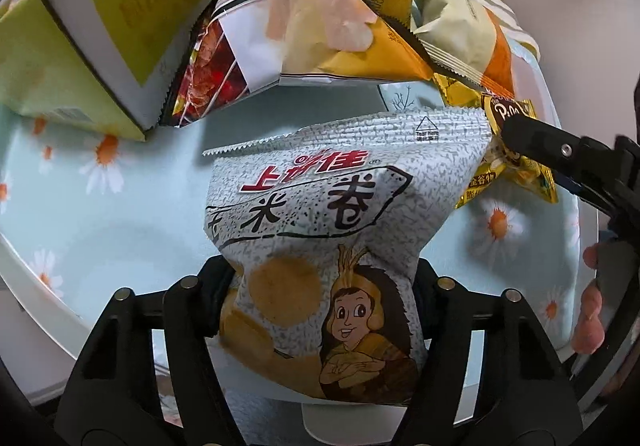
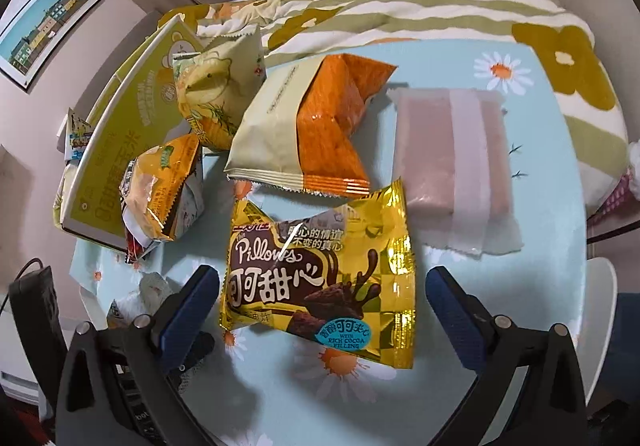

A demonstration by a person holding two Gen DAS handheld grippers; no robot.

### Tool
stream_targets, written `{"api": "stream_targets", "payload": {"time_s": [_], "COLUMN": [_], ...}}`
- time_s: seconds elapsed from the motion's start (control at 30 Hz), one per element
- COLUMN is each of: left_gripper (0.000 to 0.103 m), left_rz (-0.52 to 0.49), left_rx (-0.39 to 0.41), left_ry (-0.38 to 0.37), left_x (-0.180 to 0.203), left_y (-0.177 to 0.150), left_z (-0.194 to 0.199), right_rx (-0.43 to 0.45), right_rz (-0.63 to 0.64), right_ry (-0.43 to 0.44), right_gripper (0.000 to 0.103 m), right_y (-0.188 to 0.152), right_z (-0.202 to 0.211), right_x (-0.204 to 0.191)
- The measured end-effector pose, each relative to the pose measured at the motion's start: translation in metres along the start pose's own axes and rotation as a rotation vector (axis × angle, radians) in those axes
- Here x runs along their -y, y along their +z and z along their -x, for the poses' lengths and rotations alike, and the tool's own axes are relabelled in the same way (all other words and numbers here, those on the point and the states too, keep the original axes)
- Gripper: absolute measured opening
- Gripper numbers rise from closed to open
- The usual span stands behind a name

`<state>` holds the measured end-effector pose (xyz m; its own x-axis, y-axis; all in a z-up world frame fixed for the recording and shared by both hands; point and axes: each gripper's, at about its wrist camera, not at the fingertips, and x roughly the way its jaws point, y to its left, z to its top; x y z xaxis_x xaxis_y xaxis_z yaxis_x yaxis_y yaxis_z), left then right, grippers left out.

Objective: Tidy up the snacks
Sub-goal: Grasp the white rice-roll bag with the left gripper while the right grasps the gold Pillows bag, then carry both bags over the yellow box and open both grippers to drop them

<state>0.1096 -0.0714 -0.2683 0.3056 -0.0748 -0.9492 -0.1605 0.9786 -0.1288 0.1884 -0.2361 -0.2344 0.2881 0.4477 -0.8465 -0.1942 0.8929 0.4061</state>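
My left gripper (image 1: 324,286) is shut on a grey-white speckled snack bag (image 1: 340,198) with red lettering and a cartoon figure; its fingers pinch the bag's lower half so that it creases. In the right wrist view, a golden-yellow Pillows cocoa pack (image 2: 320,278) lies flat on the daisy tablecloth (image 2: 520,266). My right gripper (image 2: 322,298) is open, with one blue pad on each side of the pack and a gap to each. In the left wrist view that same yellow pack (image 1: 516,166) lies behind the grey bag, with a black finger (image 1: 536,140) of the right gripper over it.
Several snacks crowd the far side: a yellow-green box (image 2: 120,134), a red-and-white bag (image 1: 248,46), a small orange pack (image 2: 164,190), a yellow bear packet (image 2: 212,94), a cream-and-orange bag (image 2: 304,126) and a pink wrapped pack (image 2: 452,150). A flowered striped blanket (image 2: 400,6) lies behind.
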Motion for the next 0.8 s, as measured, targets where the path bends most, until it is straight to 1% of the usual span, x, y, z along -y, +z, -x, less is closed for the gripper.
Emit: {"api": "stream_targets", "payload": {"time_s": [0.23,0.4,0.47,0.5,0.53,0.57,0.67,0.7,0.8], "left_gripper": [0.062,0.062,0.062,0.062,0.062,0.062,0.062,0.062,0.062], "left_rz": [-0.003,-0.023,-0.026,-0.027,-0.029,-0.031,-0.035,-0.035,-0.035], "left_rx": [0.012,0.026,0.031,0.033,0.035,0.037,0.045,0.047,0.062], "left_ry": [0.017,0.027,0.026,0.025,0.026,0.028,0.036,0.036,0.04], "left_x": [-0.011,-0.015,-0.015,-0.015,-0.012,-0.011,-0.009,-0.005,-0.003], "left_y": [-0.005,-0.008,-0.009,-0.008,-0.006,-0.006,-0.008,-0.002,0.001], "left_z": [0.012,0.02,0.023,0.024,0.025,0.027,0.034,0.03,0.037], "right_rx": [-0.012,0.004,0.007,0.008,0.009,0.007,0.012,0.016,0.008], "right_rz": [-0.025,-0.008,0.005,0.015,0.03,0.043,0.036,0.034,0.039], "right_ry": [0.029,0.008,-0.015,-0.033,-0.051,-0.059,-0.051,-0.04,-0.037], "right_gripper": [0.103,0.103,0.098,0.091,0.088,0.087,0.081,0.074,0.073], "right_y": [0.001,0.002,0.002,0.001,0.0,-0.001,-0.003,-0.004,-0.008], "right_z": [-0.014,-0.017,-0.018,-0.018,-0.018,-0.018,-0.015,-0.013,-0.009], "right_x": [-0.001,-0.006,-0.008,-0.01,-0.012,-0.013,-0.012,-0.011,-0.013]}}
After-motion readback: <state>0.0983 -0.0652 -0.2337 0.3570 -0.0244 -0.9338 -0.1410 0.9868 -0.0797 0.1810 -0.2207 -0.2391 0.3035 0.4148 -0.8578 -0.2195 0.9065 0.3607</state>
